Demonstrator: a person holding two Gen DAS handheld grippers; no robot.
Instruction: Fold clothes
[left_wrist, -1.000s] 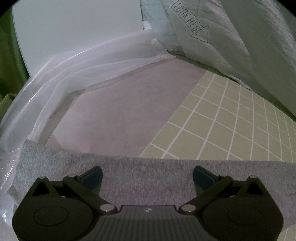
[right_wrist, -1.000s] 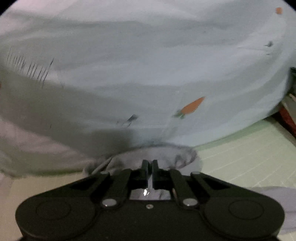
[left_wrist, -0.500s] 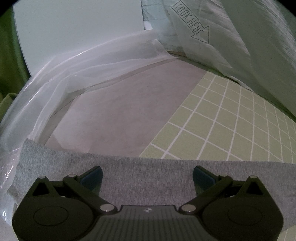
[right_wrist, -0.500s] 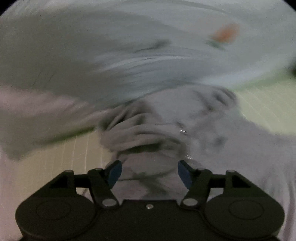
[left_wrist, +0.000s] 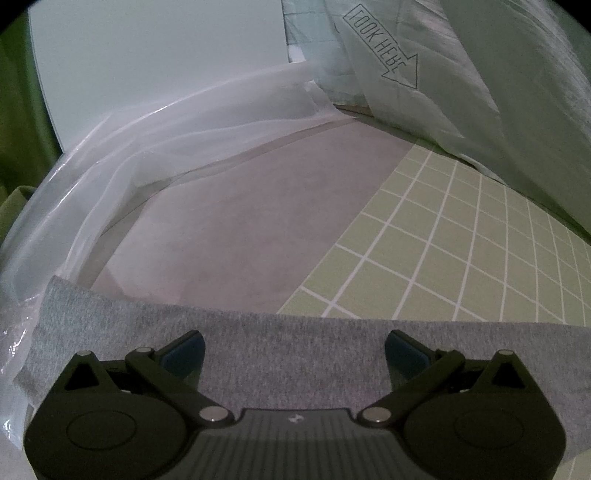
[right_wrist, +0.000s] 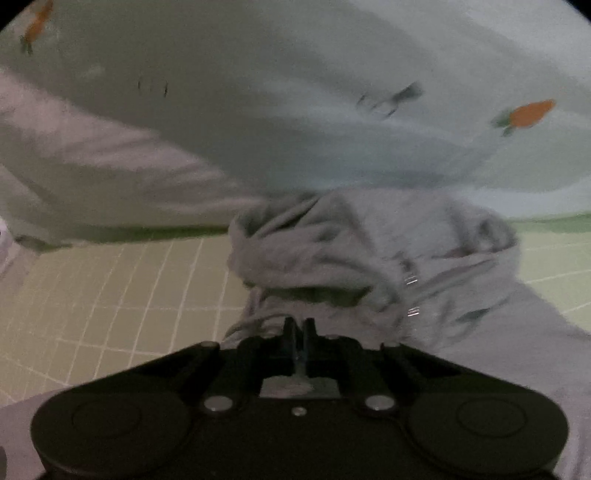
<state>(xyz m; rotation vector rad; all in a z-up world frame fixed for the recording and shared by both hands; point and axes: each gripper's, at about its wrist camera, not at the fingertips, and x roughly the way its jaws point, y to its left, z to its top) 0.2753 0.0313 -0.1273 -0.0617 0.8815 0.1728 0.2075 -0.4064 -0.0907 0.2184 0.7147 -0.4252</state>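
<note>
- Here, my left gripper (left_wrist: 294, 349) stands wide open, empty, over the flat grey garment (left_wrist: 295, 336) edge.
- My right gripper (right_wrist: 299, 328) is pinched closed on the garment's bunched grey fabric (right_wrist: 332, 258), on the green grid mat (right_wrist: 110, 295).

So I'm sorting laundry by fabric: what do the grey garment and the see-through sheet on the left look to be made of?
The grey garment looks like a soft matte knit, probably cotton jersey: its surface is finely flecked. The see-through sheet looks like thin glossy plastic film: it shows bright glints and lets the mat beneath show through, though sheer fabric is possible.
</note>
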